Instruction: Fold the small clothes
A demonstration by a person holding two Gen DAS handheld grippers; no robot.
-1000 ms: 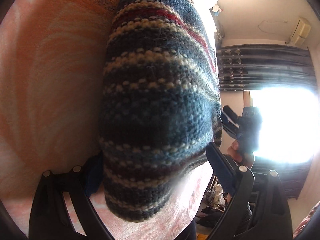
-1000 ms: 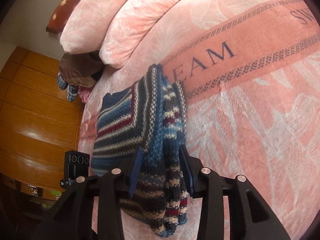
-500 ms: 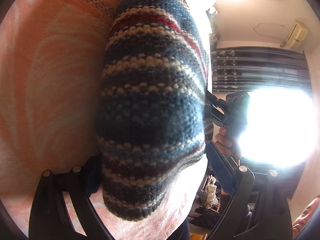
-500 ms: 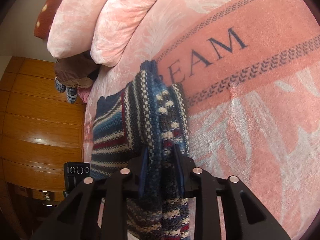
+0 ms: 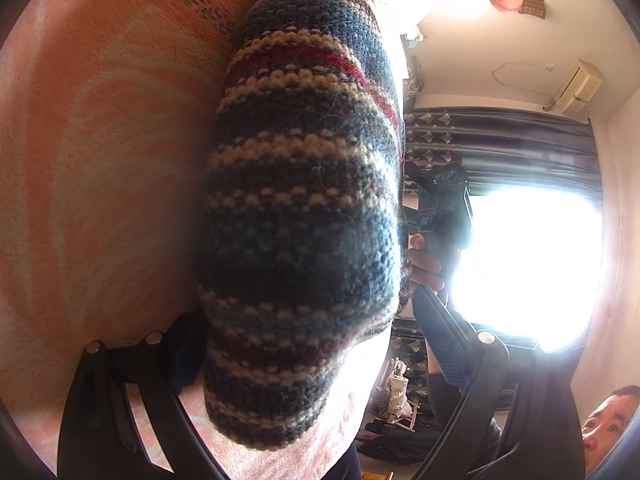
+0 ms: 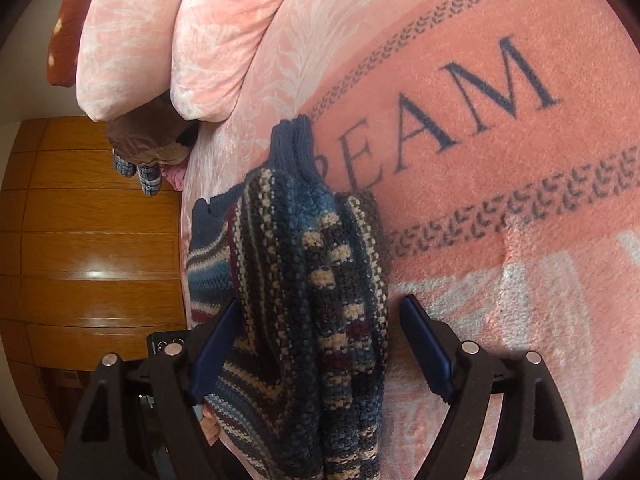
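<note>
A striped knit sweater (image 6: 304,280), banded in navy, teal, cream and dark red, is lying bunched on a pink blanket (image 6: 500,168) lettered in navy. The right gripper (image 6: 320,344) is standing spread open, the folded knit rising between its fingers. The left gripper (image 5: 308,344) is also gaping wide, the sweater's thick rounded fold filling its gap.

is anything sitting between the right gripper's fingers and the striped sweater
Nothing visible does. The right gripper is open with its fingers spread on either side of the bunched striped knit sweater, which lies directly between them on the pink blanket.
</note>
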